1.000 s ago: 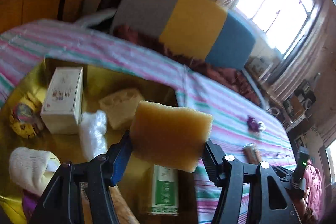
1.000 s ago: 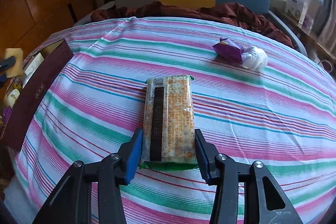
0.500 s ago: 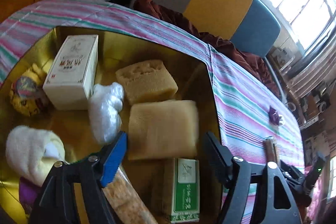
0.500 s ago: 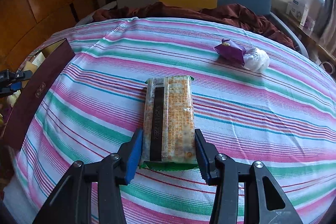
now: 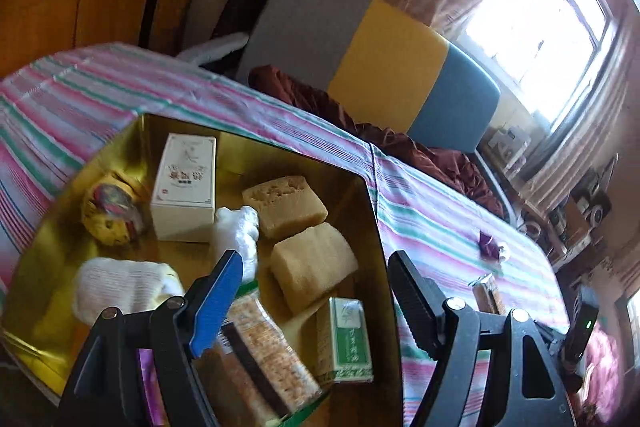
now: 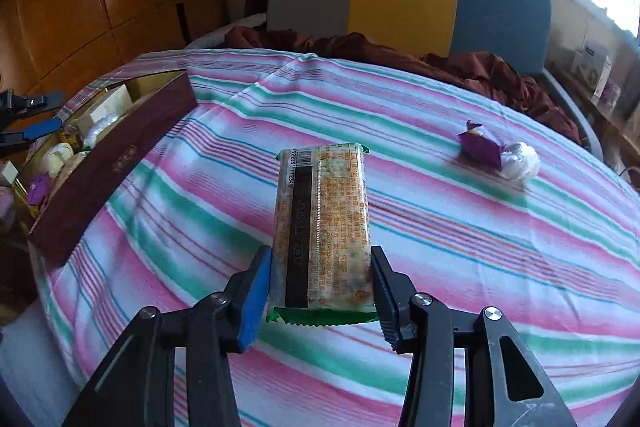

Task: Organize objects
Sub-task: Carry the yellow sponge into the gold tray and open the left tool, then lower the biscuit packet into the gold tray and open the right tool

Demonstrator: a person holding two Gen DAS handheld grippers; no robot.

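Sponge (image 5: 314,265) is seen lying loose in the gold-lined box (image 5: 372,227), beside a second sponge (image 5: 284,207) and a white carton (image 5: 186,193). Above the box the left tool (image 5: 316,291) is held with its jaws wide apart and nothing between them, having just been opened. Right of the box, on the striped surface (image 6: 440,147), a cracker pack (image 6: 322,227) is clamped by the right tool (image 6: 320,289). Farther right of the box a purple wrapper (image 6: 480,145) is seen touching a white ball (image 6: 520,155).

Glossy gold-lined box (image 5: 372,211); porous sponge (image 5: 312,267); shiny plastic cracker wrapper (image 6: 322,227); striped woven tablecloth (image 6: 440,131).
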